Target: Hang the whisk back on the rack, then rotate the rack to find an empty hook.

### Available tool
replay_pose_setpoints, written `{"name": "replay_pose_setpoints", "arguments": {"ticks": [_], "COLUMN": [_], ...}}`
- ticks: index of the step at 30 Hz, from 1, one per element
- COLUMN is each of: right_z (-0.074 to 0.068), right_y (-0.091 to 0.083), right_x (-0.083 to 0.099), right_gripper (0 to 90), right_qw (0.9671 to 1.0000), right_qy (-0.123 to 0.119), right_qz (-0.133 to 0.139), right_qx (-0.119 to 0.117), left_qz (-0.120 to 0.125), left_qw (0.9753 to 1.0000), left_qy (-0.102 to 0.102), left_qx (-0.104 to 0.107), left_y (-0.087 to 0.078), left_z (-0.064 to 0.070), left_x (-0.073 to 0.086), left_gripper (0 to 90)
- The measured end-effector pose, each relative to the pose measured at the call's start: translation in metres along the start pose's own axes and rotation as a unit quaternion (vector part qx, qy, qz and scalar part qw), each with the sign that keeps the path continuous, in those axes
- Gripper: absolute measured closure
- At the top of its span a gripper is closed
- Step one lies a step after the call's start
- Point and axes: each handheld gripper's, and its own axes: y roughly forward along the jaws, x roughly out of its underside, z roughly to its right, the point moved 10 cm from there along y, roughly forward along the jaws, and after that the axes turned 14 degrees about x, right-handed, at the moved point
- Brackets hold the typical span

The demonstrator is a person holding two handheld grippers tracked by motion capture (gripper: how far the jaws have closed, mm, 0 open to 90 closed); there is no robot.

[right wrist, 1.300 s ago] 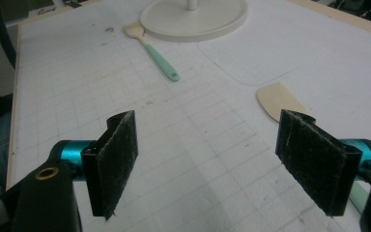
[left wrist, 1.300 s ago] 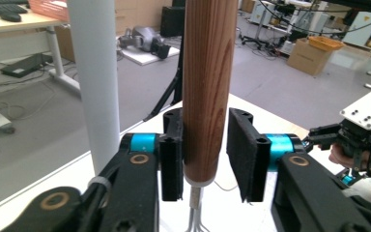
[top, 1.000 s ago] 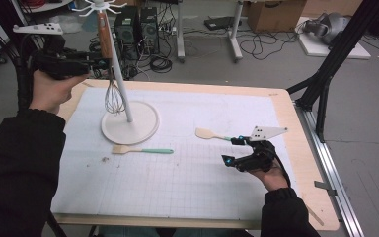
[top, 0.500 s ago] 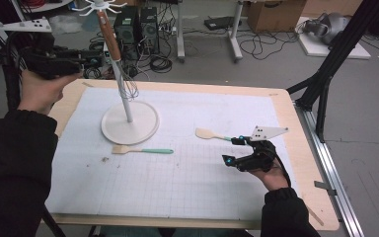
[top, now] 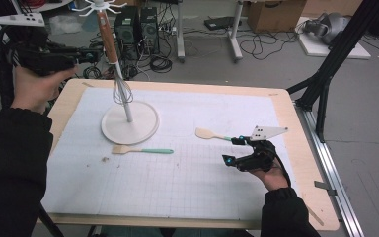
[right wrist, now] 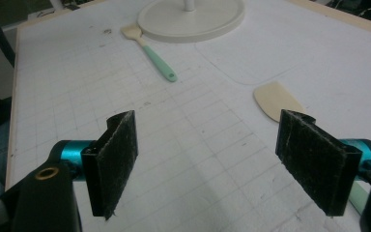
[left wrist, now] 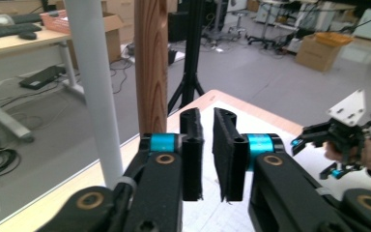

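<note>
The left hand (top: pixel 32 89) is raised off the desk's (top: pixel 296 128) far left corner, holding the left gripper (top: pixel 94 54) level and aimed at the top of the rack (top: pixel 128 123). In the left gripper view its jaws stand nearly closed, a narrow slit between the pads, with nothing between them. The whisk's (top: pixel 113 59) wooden handle stands just beyond the left jaw, close to it; whether it touches cannot be told. The whisk hangs upright along the rack's white pole, its wire head low, above the round base.

The right hand (top: pixel 269 170) rests low over the desk's right side, forearm coming in from the near edge. The right gripper (top: pixel 234 150) points left across the mat (top: pixel 187 173), jaws spread wide and empty.

One whisk, one rack, two spatulas. The green-handled spatula (top: pixel 143 150) lies flat just in front of the rack's base. The second spatula (top: pixel 209 134) lies right of centre, its pale blade just beyond the right gripper and its handle running under it.

Beyond the desk are computer towers (top: pixel 138 27), cables on the floor and cardboard boxes (top: pixel 271 9). A black tripod (top: pixel 330 64) stands by the desk's right edge.
</note>
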Motion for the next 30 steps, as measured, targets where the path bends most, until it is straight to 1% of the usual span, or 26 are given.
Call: {"name": "replay_pose_setpoints", "arguments": {"ticks": [3,5,6,8,10,12,14,17,22,27,30], "right_z": [0.000,0.000,0.000,-0.001,0.000,0.000,0.001,0.000,0.001,0.001,0.001], "right_y": [-0.001,-0.001,-0.001,-0.001,-0.001,-0.001,0.000,0.000,-0.001,-0.001,0.000], "right_x": [0.000,0.000,0.000,0.000,0.000,0.000,0.001,0.001,0.002,0.002,0.002], "right_gripper": [21.8,21.9,21.9,21.9,21.9,21.9,21.8,21.8,21.9,21.9,21.9], "right_qw": [1.0000,1.0000,1.0000,1.0000,1.0000,1.0000,1.0000,1.0000,1.0000,1.0000,1.0000], "right_qy": [0.002,0.002,0.002,0.001,0.001,0.003,0.002,0.001,0.004,0.004,0.003], "right_qz": [-0.001,-0.001,-0.001,0.000,0.000,0.000,-0.001,-0.001,0.000,-0.001,-0.002], "right_qx": [0.000,0.001,0.001,0.000,0.000,0.001,0.001,0.001,0.000,-0.001,-0.001], "left_qz": [0.001,0.006,0.003,0.009,0.011,0.005,0.004,-0.001,0.006,0.017,0.030], "left_qw": [1.0000,1.0000,1.0000,1.0000,0.9999,0.9999,0.9999,0.9999,0.9998,0.9995,0.9991], "left_qy": [0.001,0.002,0.004,0.002,0.005,0.014,0.014,0.014,0.016,0.013,0.011], "left_qx": [-0.001,0.001,0.000,0.003,0.005,0.003,0.003,-0.001,-0.008,-0.022,-0.028], "left_y": [-0.002,-0.002,-0.003,-0.002,-0.001,0.001,0.004,0.007,0.006,-0.004,-0.010], "left_z": [0.001,0.002,0.002,0.004,0.007,0.009,0.010,0.009,0.006,-0.003,-0.008], "left_x": [-0.004,-0.009,-0.011,-0.016,-0.022,-0.027,-0.032,-0.037,-0.045,-0.048,-0.052], "left_gripper": [87.4,88.1,88.5,88.7,88.7,89.1,89.2,89.4,89.6,89.6,89.6]}}
